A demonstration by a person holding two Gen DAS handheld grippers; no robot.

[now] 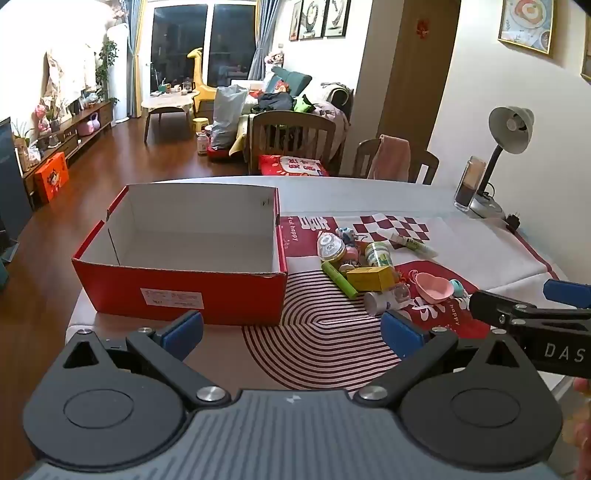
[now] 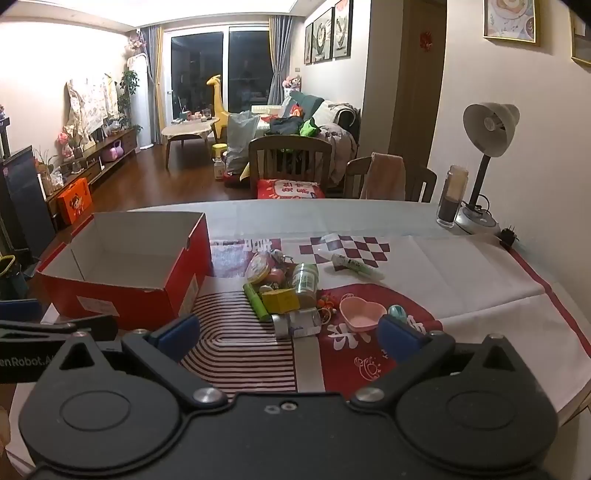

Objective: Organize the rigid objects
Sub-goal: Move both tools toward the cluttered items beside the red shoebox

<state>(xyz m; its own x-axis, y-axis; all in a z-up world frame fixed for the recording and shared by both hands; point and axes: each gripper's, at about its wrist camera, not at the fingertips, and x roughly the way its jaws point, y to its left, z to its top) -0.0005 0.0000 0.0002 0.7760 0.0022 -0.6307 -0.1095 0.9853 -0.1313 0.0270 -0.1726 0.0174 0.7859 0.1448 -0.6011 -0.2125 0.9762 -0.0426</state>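
A: Small objects (image 2: 291,291) lie clustered on the cloth (image 2: 461,273) beside the empty red box (image 1: 181,288), untouched.

B: Noted. Left gripper (image 1: 291,326) and right gripper (image 2: 290,336) hover with jaws apart, empty. Recommend grasping outlying items first, one at a time.

1. dark glass sliding doors (image 2: 220,70) with grey and yellow curtains stand far ahead of the jaws.
2. glossy brown wooden floor (image 1: 155,155) spreads ahead to the left.
3. two brown wooden chairs (image 2: 290,157) stand beyond the table's far edge.
4. grey metal desk lamp (image 1: 511,129) stands ahead to the right.
5. framed pictures (image 2: 327,31) hang on the pale wall.
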